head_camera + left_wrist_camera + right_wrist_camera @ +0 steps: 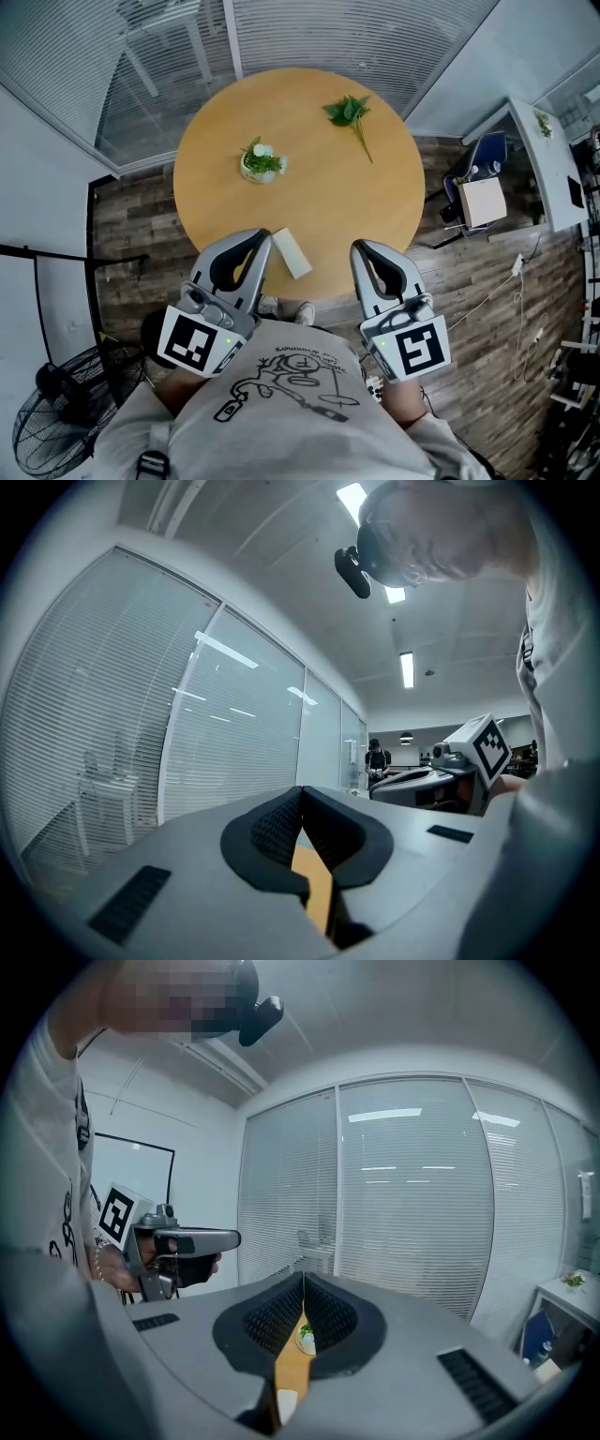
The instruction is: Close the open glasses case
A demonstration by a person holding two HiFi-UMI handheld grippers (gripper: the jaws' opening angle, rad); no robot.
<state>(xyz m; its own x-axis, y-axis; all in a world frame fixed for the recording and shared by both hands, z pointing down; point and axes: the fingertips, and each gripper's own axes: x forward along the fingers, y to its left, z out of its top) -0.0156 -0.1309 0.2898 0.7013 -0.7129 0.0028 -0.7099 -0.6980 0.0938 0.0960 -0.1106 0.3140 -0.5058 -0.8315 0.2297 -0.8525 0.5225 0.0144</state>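
1. Both grippers are held low, close to the person's chest, just short of the table's (328, 197) near edge. The left gripper (251, 240) has its jaws brought together at the tips with nothing between them; its own view shows only a sliver of bare tabletop through the gap below the pads.
2. The right gripper (364, 251) is in the same condition: jaws meeting at the tips, gripping nothing. Its own view frames a strip of tabletop through the gap.
3. The glasses case (292, 253) is a pale, flat oblong lying at the table's near edge, between the two grippers and nearer the left one. It is touched by neither. How far its lid stands open cannot be read from these views.
4. A potted plant (261, 163) stands toward the left of the table's middle, and a leafy sprig (350, 113) lies near the far right edge. Both are well apart from the case.
5. Handling, as a judgement: the case is probably a light, stiff shell with a smooth skin, so it is likely to skid on the wood rather than resist a push. One gripper should steady the base along a long side. The other should press the lid down at its free edge, opposite the hinge — pushing away from the table's near edge, so that the case is not nudged off.
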